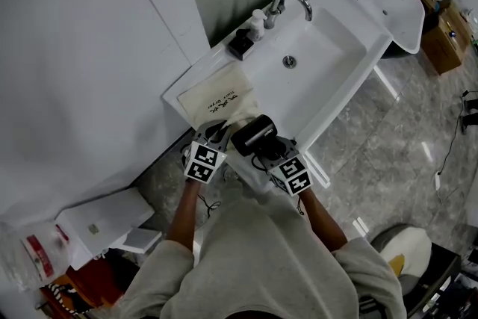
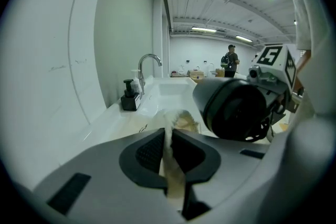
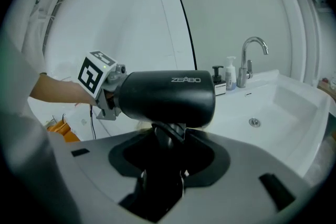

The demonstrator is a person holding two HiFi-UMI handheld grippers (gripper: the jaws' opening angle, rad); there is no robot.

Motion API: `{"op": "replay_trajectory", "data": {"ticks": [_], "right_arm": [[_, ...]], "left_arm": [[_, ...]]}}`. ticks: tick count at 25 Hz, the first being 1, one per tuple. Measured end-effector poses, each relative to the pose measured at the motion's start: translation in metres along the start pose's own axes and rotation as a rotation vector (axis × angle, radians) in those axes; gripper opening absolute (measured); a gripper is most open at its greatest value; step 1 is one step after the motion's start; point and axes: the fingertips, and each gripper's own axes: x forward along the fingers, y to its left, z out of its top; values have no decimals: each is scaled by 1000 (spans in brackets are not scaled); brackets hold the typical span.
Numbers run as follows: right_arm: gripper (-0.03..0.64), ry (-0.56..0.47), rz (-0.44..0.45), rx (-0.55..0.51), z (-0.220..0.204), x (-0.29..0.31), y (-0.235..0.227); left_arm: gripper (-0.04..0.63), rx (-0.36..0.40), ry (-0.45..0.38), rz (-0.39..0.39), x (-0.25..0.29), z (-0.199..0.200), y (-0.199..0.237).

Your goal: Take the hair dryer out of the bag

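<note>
Pinching one fold of the cream cloth bag [image 1: 216,95], my left gripper [image 2: 169,139] has its jaws nearly together, with the fabric squeezed between the pads. My right gripper [image 3: 169,139], one of two, is clamped at mid-width on the handle of the single black hair dryer [image 3: 168,97]. The dryer's barrel lies crosswise above the jaws, clear of the bag and just beside its near edge; the two grippers sit side by side at the front of the counter. Each gripper carries one marker cube, two in all: left [image 1: 204,161] and right [image 1: 293,174].

Beyond the jaws, the one bag lies flat on the white counter, to the left of the sink basin [image 1: 332,67]. The basin has one drain [image 1: 289,61] at its middle. Behind the bag, at the back of the counter, stand two pump bottles, one black [image 1: 241,43] and one white [image 1: 256,25], touching or nearly so. Just right of them rises one curved chrome faucet [image 1: 293,1].

Farthest off, in the left gripper view, one person [image 2: 230,60] stands at the end of the room.
</note>
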Motion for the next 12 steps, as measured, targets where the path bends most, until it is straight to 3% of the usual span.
{"op": "replay_trajectory", "data": {"ticks": [8,12], "right_arm": [[166,-117,-56,4,34,-24,-14],[166,-179,-92,20,54,-35,-26]], "left_arm": [[33,-9,2,30,-2,-4,-4],[34,-56,-28,27,-6,0,-9]]}}
